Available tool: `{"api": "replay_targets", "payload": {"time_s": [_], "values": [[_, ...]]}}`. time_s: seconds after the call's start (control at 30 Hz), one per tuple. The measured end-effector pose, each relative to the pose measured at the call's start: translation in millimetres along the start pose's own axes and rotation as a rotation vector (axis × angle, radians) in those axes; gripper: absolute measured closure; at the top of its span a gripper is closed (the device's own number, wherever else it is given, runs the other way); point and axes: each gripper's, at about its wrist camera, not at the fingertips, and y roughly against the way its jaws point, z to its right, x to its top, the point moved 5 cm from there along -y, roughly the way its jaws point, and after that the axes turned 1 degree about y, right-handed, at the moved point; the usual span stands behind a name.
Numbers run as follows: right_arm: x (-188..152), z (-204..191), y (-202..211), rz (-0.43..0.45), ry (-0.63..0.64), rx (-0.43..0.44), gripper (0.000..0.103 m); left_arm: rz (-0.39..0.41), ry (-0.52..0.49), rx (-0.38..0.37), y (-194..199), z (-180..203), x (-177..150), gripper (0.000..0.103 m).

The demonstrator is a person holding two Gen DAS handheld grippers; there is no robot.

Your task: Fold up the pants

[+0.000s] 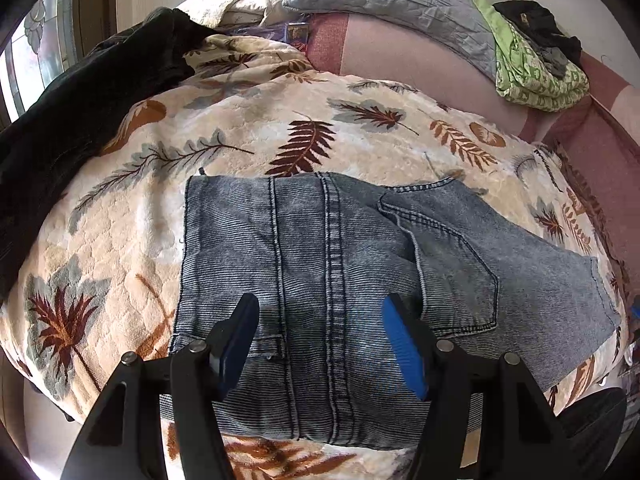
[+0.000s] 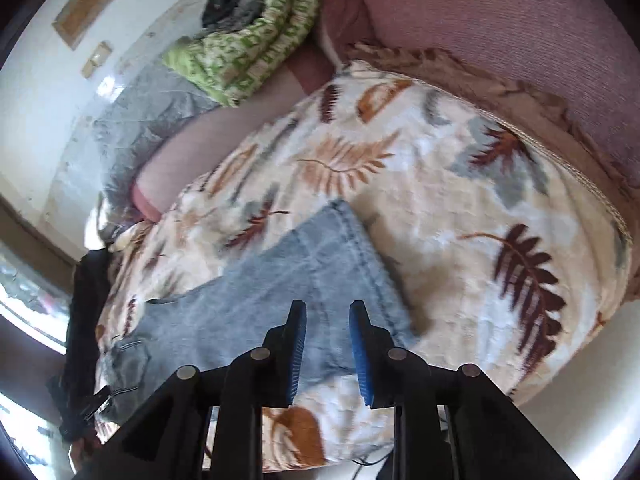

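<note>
A pair of grey-blue denim pants [image 1: 340, 280] lies folded flat on a cream blanket with a leaf print [image 1: 280, 128]. A back pocket [image 1: 452, 272] faces up. My left gripper [image 1: 320, 308] is open just above the near part of the pants, holding nothing. In the right wrist view the pants [image 2: 280, 288] stretch from the lower left to a leg end near the middle. My right gripper [image 2: 328, 312] is open over the near edge of that leg end, with no cloth between its blue pads [image 2: 360, 352].
A dark garment [image 1: 80, 112] lies at the blanket's left edge. A grey quilted pillow [image 1: 400, 0] and a green patterned cloth with dark clothes on it [image 1: 536, 64] sit at the back on a pink sheet [image 1: 400, 64]. A window is at the far left.
</note>
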Motion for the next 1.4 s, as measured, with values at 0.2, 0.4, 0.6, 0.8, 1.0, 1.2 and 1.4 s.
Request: {"api": "replay_targets", "payload": {"time_s": [0.2,0.4,0.6,0.8,1.0,1.2,1.4], "values": [[-17.0,30.1,-51.4,-0.19,-0.065,-0.115,0.071,-0.108,-0.056,0.133,-30.3,-1.3,-9.6,0.026],[28.2,-108.4,-49.3,-0.149,0.27,-0.013,0.07,0.088,-0.035,0.068,8.6,28.9,21.7,0.026],[16.9,-269.9,-152.8,-0.355,0.554,0.178,0.07,0.1,0.005,-0.008,-8.5,56.1,34.4,0.026],[-22.9,-346.9,-257.3,-0.489,0.699,0.143,0.07,0.018,-0.027,0.09,-53.8,47.1,10.2,0.026],[-48.4,-359.8,-297.1,-0.551,0.813,0.076,0.076,0.027,-0.027,0.071,-52.0,41.6,9.9,0.025],[-43.0,-381.8,-289.3,-0.408,0.957,0.0,0.1,0.027,-0.022,0.083,-53.0,44.6,10.7,0.024],[-45.9,-360.9,-314.5,-0.349,0.915,-0.083,0.098,0.027,-0.049,0.106,-54.2,48.0,9.2,0.022]]}}
